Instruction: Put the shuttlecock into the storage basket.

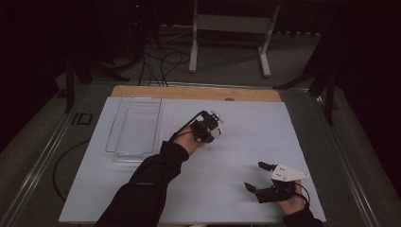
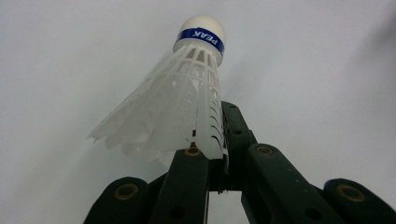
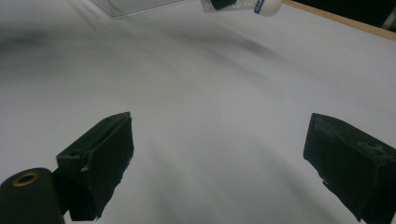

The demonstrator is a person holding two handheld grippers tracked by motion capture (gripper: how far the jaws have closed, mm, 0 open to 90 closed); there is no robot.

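The white table point(image 1: 236, 127) spreads under me, its wooden far edge at twelve o'clock in the high view. A clear plastic tray point(image 1: 135, 126) lies on it at about ten o'clock from the table's middle, well apart from my right gripper. My left gripper point(image 1: 211, 126) sits near the table's centre, just right of the tray, its jaws pressed onto the skirt of a white shuttlecock point(image 2: 177, 102); in the left gripper view the cork, ringed by a blue band, points to twelve o'clock away from me. My right gripper point(image 1: 259, 177) rests at about five o'clock, near the table's near edge, jaws spread wide with nothing between them. The right gripper view is blurred, but the shuttlecock seems to show at one o'clock.
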